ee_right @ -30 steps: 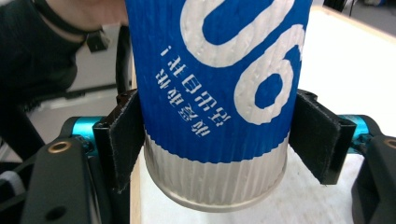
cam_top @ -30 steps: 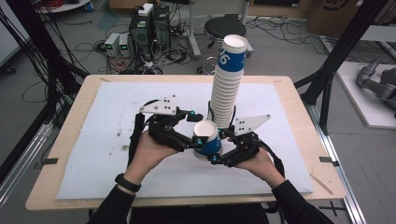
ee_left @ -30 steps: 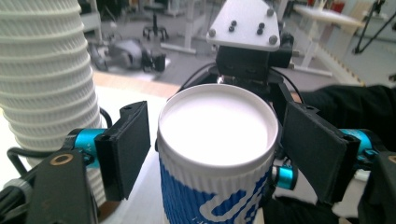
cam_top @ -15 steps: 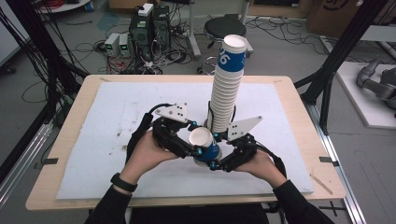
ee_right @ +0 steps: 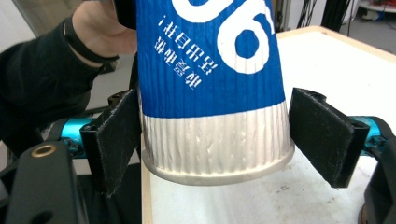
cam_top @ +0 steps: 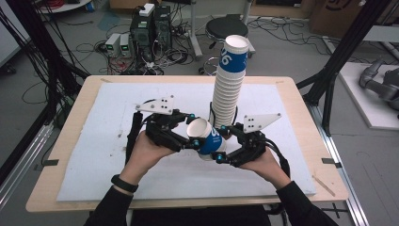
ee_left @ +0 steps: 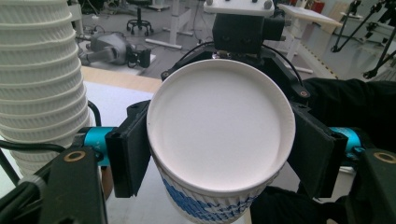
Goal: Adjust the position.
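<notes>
Cluttered lab floor with cables and a stool sits behind the wooden table point(cam_top: 301, 101), which has a white sheet on top. From above, both grippers meet at a blue-and-white paper cup point(cam_top: 207, 139), tipped on its side just in front of the tall cup stack point(cam_top: 229, 87). Left gripper view: the left gripper point(ee_left: 219, 151) is clamped tight on the cup near its bottom. Right gripper view: the right gripper point(ee_right: 217, 140) has just been opening, cup between its pads, right pad clear of it.
</notes>
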